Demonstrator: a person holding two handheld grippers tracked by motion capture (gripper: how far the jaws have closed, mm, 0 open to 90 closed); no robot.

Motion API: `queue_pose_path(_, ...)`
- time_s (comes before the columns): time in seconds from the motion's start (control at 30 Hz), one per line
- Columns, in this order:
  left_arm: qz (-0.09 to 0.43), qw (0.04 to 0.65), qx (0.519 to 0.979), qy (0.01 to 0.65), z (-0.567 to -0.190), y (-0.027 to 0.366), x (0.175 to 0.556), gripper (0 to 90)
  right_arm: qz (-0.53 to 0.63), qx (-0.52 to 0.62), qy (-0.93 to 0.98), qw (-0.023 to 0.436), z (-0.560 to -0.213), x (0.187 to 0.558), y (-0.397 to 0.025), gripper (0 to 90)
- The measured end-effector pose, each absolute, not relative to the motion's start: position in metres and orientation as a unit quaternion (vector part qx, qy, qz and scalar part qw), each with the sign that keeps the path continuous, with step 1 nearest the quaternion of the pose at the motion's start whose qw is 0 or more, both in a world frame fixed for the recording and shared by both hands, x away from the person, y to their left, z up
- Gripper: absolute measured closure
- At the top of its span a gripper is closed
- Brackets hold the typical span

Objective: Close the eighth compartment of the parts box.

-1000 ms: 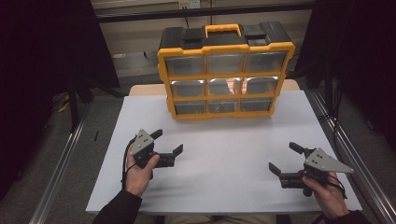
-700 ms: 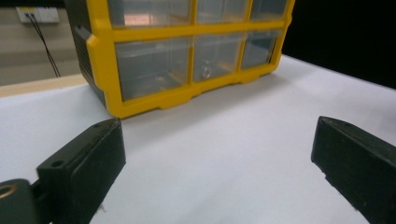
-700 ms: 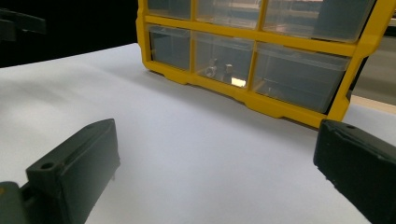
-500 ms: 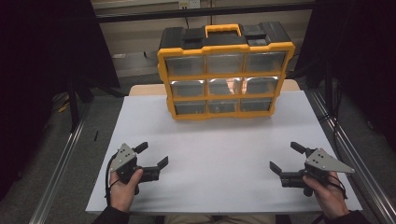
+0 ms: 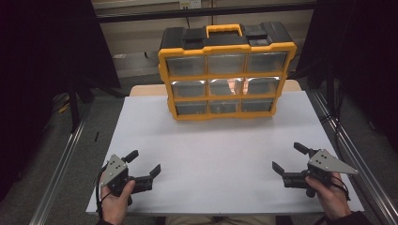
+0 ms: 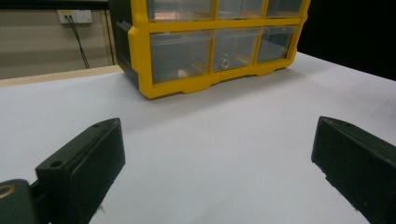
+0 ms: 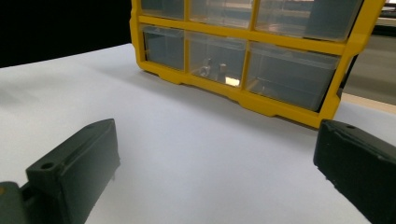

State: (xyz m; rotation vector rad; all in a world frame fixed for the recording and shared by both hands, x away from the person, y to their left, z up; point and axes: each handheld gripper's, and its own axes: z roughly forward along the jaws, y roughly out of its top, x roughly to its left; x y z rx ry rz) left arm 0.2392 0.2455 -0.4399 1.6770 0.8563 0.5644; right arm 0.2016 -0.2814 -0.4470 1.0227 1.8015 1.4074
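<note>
A yellow and black organizer box point(image 5: 227, 70) with clear drawers stands upright at the far middle of the white table point(image 5: 220, 154); it also appears in the left gripper view point(image 6: 140, 56) and the right gripper view point(image 7: 345, 60). Small metal parts point(image 7: 212, 70) lie in its bottom middle drawer. My left gripper point(image 5: 143, 163) rests open near the front left corner, held by a hand. My right gripper point(image 5: 290, 157) is open near the front right edge. Nothing sits between either pair of jaws.
Metal rails point(image 5: 61, 173) run along both sides of the table. A wooden strip point(image 5: 145, 90) shows behind the white surface. A wall socket point(image 6: 74, 16) with a cable is on the back wall. Dark curtains flank the scene.
My left gripper has drawn back toward the front left corner of the table, staying open. The right gripper has stayed in place.
</note>
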Motion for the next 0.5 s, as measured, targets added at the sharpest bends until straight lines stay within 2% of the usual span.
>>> queue_pose_path(0.27, 0.254, 0.559, 0.698, 0.370, -0.4373, 0.2500, 0.2391, 2.3, 0.533, 0.390, 0.683, 0.311, -0.4471, 0.2014, -0.2827, 0.0)
queue_pose_path(0.5, 0.252, 0.553, 0.705, 0.365, -0.4389, 0.2481, 0.2429, 2.3, 0.532, 0.389, 0.685, 0.312, -0.4474, 0.2018, -0.2823, 0.0)
